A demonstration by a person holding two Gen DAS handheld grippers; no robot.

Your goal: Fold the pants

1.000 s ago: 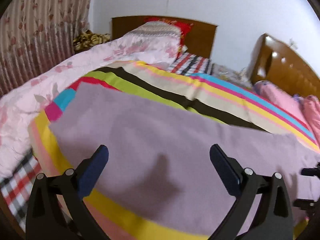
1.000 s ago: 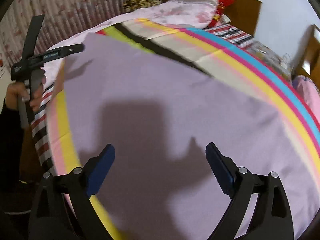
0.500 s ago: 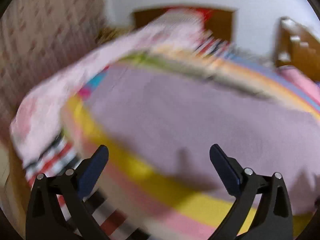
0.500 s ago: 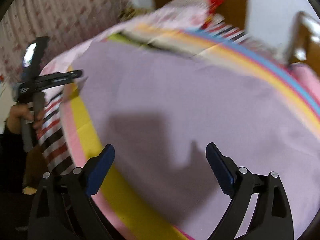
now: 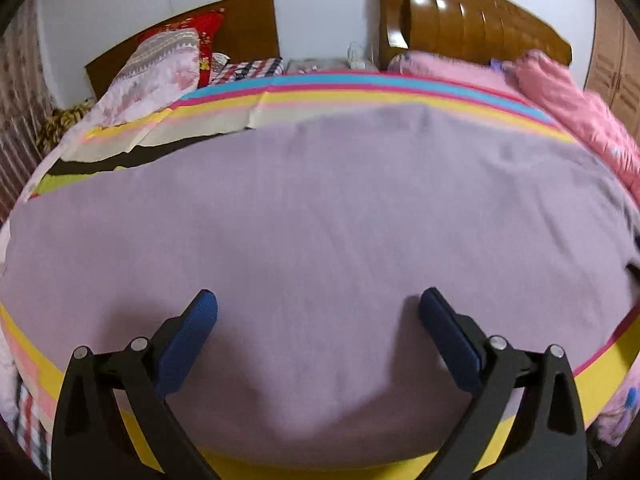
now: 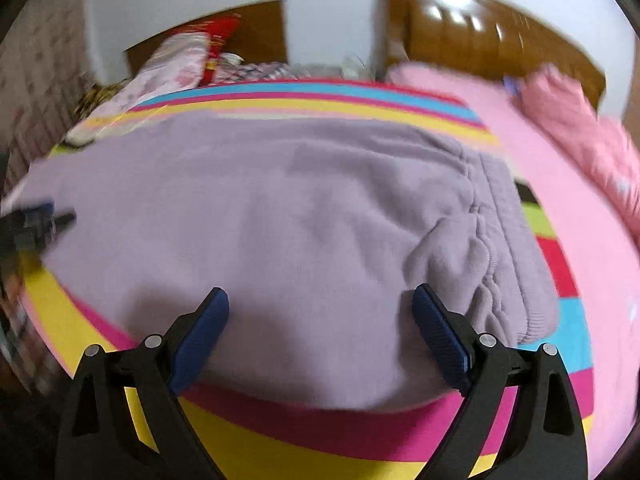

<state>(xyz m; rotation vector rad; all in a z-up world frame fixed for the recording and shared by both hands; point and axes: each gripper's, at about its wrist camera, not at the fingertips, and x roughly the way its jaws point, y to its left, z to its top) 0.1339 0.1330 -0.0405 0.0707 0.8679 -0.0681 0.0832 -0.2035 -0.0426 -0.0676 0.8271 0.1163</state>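
Note:
Lilac pants (image 5: pixel 320 216) lie spread flat across a striped bedspread (image 5: pixel 360 92). In the right wrist view the same pants (image 6: pixel 260 216) show their gathered ribbed waistband (image 6: pixel 504 240) at the right. My left gripper (image 5: pixel 318 312) hovers open just above the pants' near edge, nothing between its blue pads. My right gripper (image 6: pixel 320 312) is open too, over the near edge close to the waistband. The left gripper's tip (image 6: pixel 38 218) shows blurred at the left edge of the right wrist view.
Pillows (image 5: pixel 160 68) and a floral quilt lie at the far left by a wooden headboard (image 5: pixel 248 16). A second bed with pink bedding (image 5: pixel 568 108) and a headboard (image 5: pixel 472 20) is at the right. A curtain hangs at the far left.
Both grippers have swung to the right along the bed. The right wrist view now reaches the waistband end, and the left one faces the middle of the pants.

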